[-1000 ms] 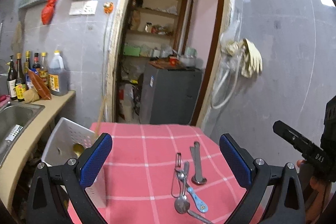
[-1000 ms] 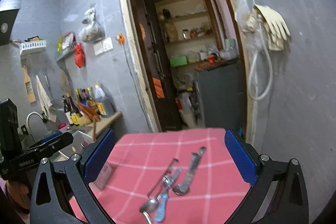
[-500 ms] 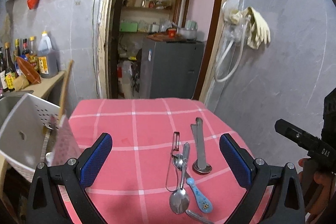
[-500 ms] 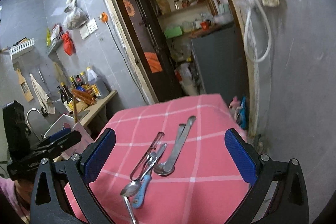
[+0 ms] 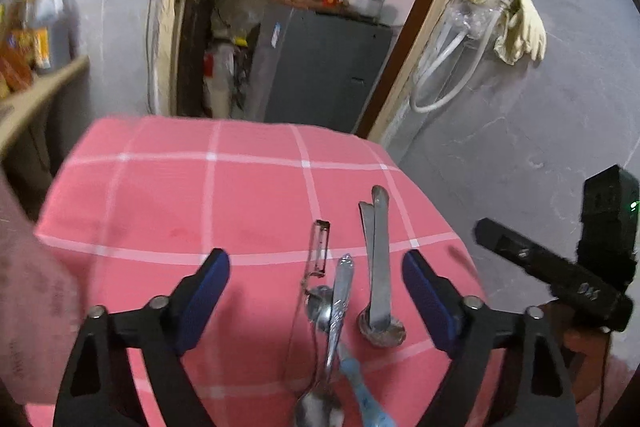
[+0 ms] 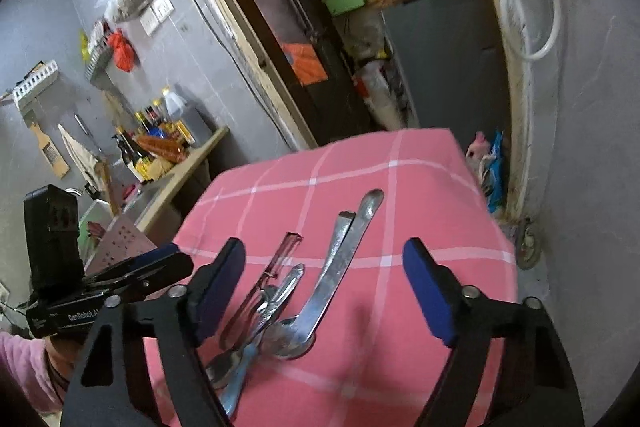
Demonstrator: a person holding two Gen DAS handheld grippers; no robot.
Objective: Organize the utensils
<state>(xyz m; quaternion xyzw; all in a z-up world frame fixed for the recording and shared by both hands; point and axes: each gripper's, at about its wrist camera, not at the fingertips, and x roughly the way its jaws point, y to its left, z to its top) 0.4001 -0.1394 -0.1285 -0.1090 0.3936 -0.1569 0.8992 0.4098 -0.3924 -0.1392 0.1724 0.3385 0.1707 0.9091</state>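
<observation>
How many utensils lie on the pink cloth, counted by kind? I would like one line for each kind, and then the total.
Long-handled metal spoons: 2, one stacked on the other
Small metal spoon: 1
Blue spoon: 1
Clear-handled tool: 1
Total: 5 (the overlapping pile may hide one more)
</observation>
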